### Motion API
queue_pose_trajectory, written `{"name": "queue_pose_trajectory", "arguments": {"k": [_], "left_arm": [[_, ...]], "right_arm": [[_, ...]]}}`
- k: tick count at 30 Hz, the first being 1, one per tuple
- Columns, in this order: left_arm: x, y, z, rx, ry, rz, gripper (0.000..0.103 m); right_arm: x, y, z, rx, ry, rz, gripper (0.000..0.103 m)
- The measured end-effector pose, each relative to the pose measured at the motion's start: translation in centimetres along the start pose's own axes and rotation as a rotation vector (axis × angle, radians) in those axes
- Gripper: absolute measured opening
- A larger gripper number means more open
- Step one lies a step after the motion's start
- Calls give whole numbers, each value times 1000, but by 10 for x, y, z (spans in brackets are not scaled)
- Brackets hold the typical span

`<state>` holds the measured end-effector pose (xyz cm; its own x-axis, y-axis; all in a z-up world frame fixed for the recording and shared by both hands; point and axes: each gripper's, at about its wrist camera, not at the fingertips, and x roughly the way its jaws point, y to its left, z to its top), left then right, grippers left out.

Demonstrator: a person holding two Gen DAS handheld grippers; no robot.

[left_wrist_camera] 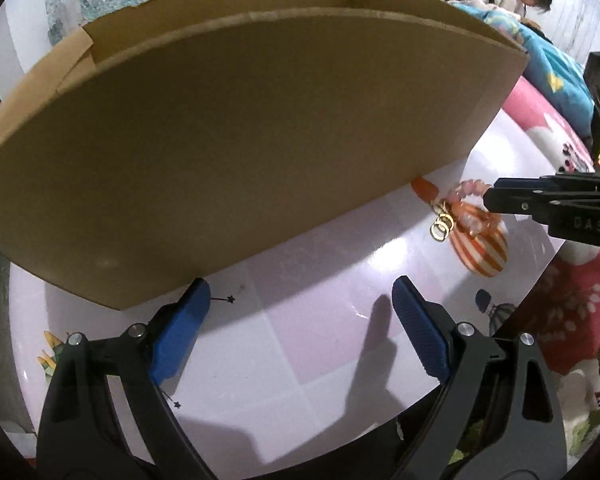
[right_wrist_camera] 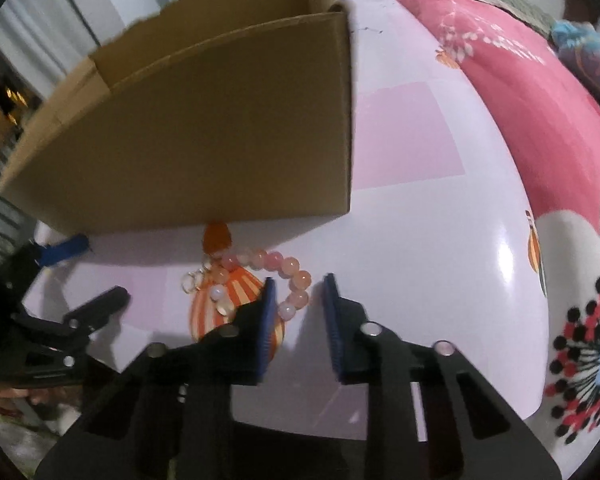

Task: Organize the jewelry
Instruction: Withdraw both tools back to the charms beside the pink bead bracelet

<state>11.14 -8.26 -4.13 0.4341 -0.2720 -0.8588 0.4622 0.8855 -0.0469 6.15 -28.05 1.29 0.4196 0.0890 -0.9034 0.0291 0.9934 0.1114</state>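
The right claw (right_wrist_camera: 300, 292) straddles the near arc of the pink bead bracelet (right_wrist_camera: 284, 276), its 2 pads narrowed around the beads, though actual contact is unclear. The left claw (left_wrist_camera: 300, 296) stands wide apart, empty. Beyond both sits the cardboard box (right_wrist_camera: 220, 128) on the surface (right_wrist_camera: 440, 240). Picking-up step: next comes a firm pinch, then a lift over the box wall.

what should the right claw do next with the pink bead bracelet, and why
Probably finish closing the right claw on the pink bead bracelet and lift it. A few beads sit between the pads with gaps either side, so nothing is gripped yet, and the open cardboard box stands just behind.
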Motion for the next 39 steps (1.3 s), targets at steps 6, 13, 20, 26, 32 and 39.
{"name": "queue_pose_trajectory", "arguments": {"k": [6,13,20,26,32,39], "left_arm": [[2,-1,-1,23,-17,30,90],[3,0,-3,20,-31,33,92],[3,-5,-8,24,-33,37,95],[3,-4,-10,25,-22,35,95],[0,0,-10,14,-21,41,95],[-2,6,-16,5,-26,44,95]], "right_arm": [[-15,0,5,21,-35,55,10],[-33,-26,0,90,-73,-13,10],[-19,-44,1,159,-68,14,12],[-36,-36,2,141,-158,106,22],[-13,3,2,27,-91,215,22],[15,22,10,-19,-45,183,20]]}}
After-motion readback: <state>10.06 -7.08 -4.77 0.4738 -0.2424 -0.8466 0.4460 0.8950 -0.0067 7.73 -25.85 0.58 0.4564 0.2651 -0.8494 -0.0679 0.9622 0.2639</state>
